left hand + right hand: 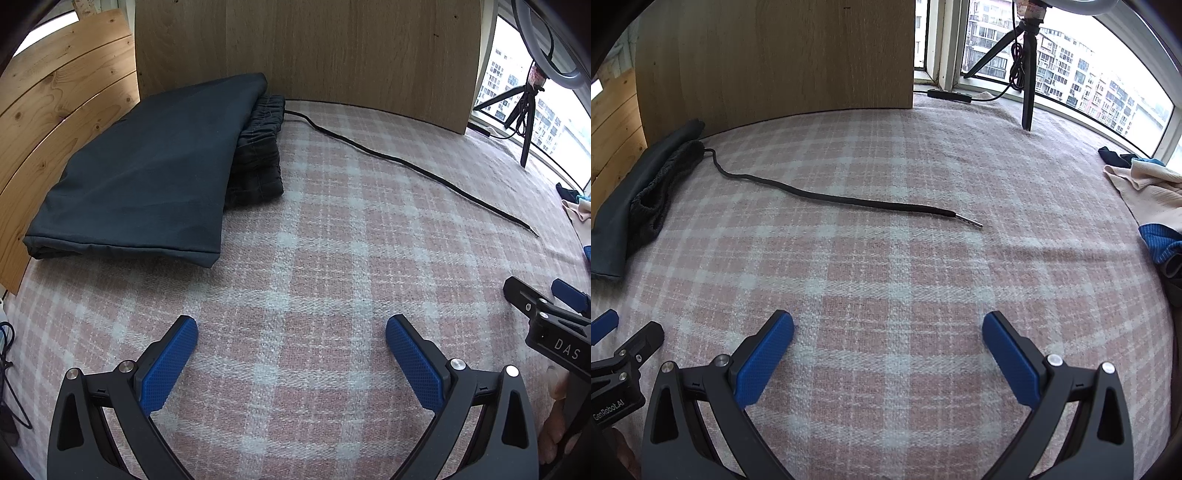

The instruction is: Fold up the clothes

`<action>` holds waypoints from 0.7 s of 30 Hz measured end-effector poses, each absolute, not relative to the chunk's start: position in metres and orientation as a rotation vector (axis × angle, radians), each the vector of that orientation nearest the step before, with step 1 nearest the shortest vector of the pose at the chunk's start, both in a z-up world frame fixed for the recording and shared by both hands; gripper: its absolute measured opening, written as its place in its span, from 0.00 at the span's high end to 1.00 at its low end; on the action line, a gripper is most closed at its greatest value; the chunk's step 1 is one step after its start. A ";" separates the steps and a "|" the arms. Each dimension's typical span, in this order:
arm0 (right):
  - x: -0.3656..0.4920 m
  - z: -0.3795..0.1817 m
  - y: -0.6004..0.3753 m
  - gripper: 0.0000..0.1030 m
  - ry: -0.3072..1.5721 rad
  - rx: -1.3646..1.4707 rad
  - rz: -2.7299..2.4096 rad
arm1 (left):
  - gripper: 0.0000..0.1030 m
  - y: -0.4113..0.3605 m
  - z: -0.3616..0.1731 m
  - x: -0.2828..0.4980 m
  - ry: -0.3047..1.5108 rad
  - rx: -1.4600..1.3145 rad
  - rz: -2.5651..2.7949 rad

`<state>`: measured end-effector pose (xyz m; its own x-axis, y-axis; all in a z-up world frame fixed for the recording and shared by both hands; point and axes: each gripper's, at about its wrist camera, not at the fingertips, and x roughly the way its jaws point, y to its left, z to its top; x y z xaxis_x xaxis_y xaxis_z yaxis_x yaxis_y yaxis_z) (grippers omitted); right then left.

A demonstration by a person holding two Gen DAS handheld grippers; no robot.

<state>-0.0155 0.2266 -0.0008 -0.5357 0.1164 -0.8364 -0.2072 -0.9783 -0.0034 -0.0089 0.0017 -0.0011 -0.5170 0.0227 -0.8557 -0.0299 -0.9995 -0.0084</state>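
Observation:
Dark folded trousers point(147, 173) lie at the far left of the pink plaid blanket point(314, 258), their elastic waistband point(258, 155) showing at the right side. A long black drawstring point(406, 166) trails from the waistband across the blanket; its metal tip point(971, 222) shows in the right wrist view, where the trousers point(635, 199) sit at the left edge. My left gripper point(291, 332) hovers open over bare blanket, short of the trousers. My right gripper point(888, 328) is open too, beside it, holding nothing. A cream garment point(1145, 188) lies at the right edge.
A wooden panel point(314, 48) stands behind the blanket, with pine boards point(55, 103) to the left. A small tripod point(1027, 62) with cables stands by the window point(1089, 66). Blue and dark clothes point(1160, 240) are heaped at the right edge.

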 end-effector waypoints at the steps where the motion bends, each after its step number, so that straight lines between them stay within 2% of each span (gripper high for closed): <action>1: -0.014 0.000 0.226 0.00 0.145 -1.420 2.593 | 0.01 0.002 -0.002 -0.008 0.017 -1.548 2.696; 9: 0.016 0.034 0.215 0.00 0.177 -1.434 2.625 | 0.01 -0.005 0.052 0.005 0.012 -1.452 2.738; 21: 0.069 0.138 0.201 0.00 0.154 -1.234 2.665 | 0.01 -0.013 0.137 0.029 0.041 -1.246 2.801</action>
